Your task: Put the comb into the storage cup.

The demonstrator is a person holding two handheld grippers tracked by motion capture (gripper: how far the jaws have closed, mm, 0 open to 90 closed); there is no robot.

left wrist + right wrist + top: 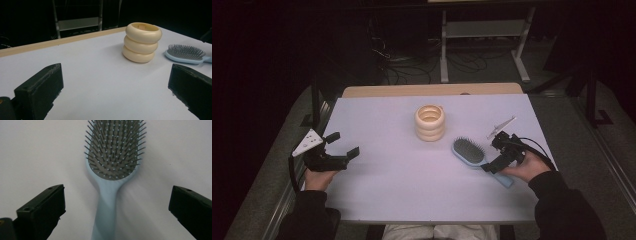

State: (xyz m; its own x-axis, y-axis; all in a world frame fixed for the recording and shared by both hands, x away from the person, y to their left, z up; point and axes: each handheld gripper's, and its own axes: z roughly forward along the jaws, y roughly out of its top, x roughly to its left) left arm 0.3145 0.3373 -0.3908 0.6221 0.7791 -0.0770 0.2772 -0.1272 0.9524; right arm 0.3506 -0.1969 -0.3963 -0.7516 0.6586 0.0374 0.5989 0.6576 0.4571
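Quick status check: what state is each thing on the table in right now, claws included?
Hairbrush: flat on the table, bristles up, handle between the right claw's jaws, not gripped.
Ringed cream holder: upright, open-topped, apart from the brush.
Right claw: open, astride the handle.
Left claw: open, holding nothing.

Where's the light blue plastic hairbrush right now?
The light blue plastic hairbrush lies bristles-up on the table's right side, right of the cream ringed holder, its handle between the open right gripper jaws.

A cream holder [430, 122] made of 3 stacked rings is seen standing upright near the middle of the white tabletop [382, 165]. A wooden strip [432, 90] is set along the far edge, with cables [412, 70] behind.
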